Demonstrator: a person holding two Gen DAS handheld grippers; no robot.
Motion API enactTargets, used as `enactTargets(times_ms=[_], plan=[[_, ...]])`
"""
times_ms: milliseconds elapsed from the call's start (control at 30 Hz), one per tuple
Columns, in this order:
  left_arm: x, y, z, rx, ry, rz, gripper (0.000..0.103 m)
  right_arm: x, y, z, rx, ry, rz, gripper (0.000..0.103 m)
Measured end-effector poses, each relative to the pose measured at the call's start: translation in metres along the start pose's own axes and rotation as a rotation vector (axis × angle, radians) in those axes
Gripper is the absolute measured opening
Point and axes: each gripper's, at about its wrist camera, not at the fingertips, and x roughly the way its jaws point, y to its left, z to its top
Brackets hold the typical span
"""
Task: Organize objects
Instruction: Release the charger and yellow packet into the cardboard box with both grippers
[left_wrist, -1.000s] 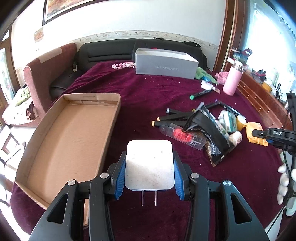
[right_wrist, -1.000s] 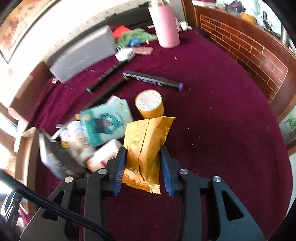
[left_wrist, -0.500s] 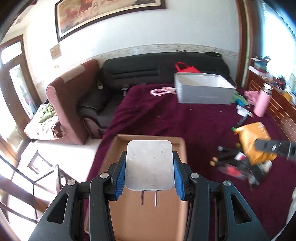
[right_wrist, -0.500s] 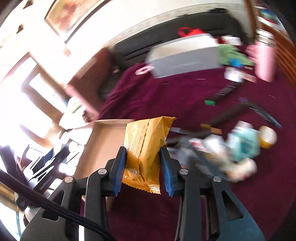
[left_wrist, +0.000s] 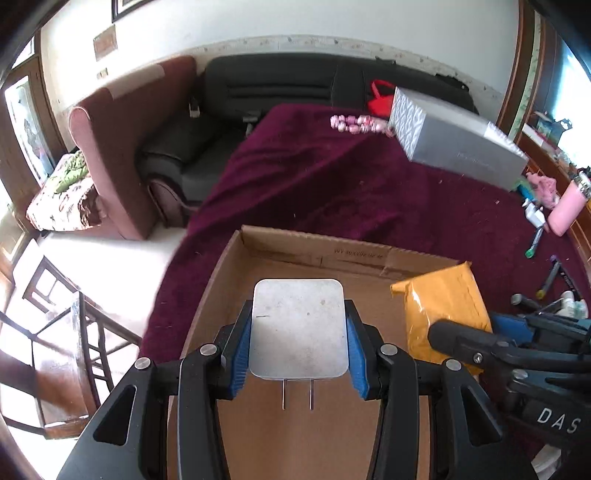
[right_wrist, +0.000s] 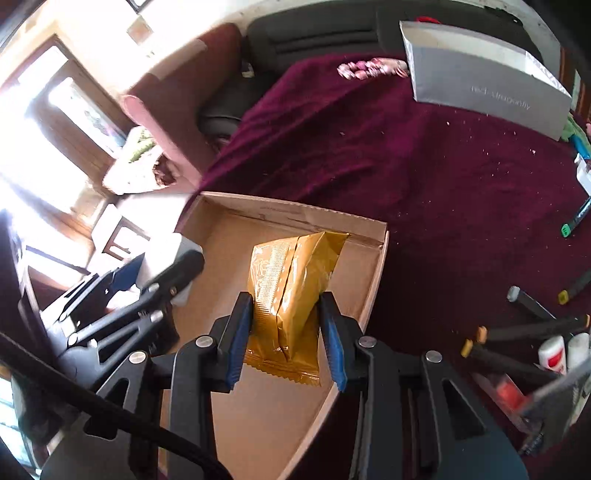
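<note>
My left gripper (left_wrist: 298, 334) is shut on a white plug adapter (left_wrist: 298, 328), its two metal prongs pointing back at the camera, held above the shallow cardboard box (left_wrist: 317, 251). My right gripper (right_wrist: 286, 326) is shut on a yellow snack packet (right_wrist: 290, 291), also held over the cardboard box (right_wrist: 310, 214). In the left wrist view the yellow packet (left_wrist: 443, 306) and the right gripper (left_wrist: 480, 354) show at the right. In the right wrist view the left gripper (right_wrist: 147, 284) with the white adapter (right_wrist: 166, 254) shows at the left.
The box lies on a maroon cloth (left_wrist: 332, 177). A grey carton (left_wrist: 458, 144) and pink beads (left_wrist: 354, 123) sit at the back. Markers (right_wrist: 524, 332), small bottles (right_wrist: 554, 354) and a pink flask (left_wrist: 565, 210) lie to the right. A sofa (left_wrist: 280, 88) and armchair (left_wrist: 125, 147) stand beyond.
Both grippers have swung left from the pile of objects to above the cardboard box, each keeping its hold. The right gripper has come close beside the left one.
</note>
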Motion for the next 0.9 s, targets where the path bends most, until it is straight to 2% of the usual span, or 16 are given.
enactTargets(times_ms=[200, 500, 667, 767, 900], plan=[[0.033, -0.002, 0.002, -0.040, 0.055, -0.041, 0.039, 0.025, -0.010, 0.008, -0.004, 0.006, -0.109, 0.035], [0.040, -0.001, 0.003, -0.085, 0.066, -0.073, 0.039, 0.025, -0.015, 0.013, -0.027, -0.028, -0.155, 0.037], [0.033, 0.006, 0.005, -0.125, 0.066, -0.074, 0.039, 0.022, -0.016, 0.013, -0.023, -0.029, -0.117, 0.042], [0.020, 0.008, 0.004, -0.151, 0.041, -0.053, 0.040, 0.011, -0.018, 0.012, -0.019, -0.062, -0.100, 0.046], [-0.005, 0.008, -0.016, -0.258, -0.013, -0.090, 0.041, -0.020, -0.023, 0.007, -0.009, -0.126, -0.066, 0.053]])
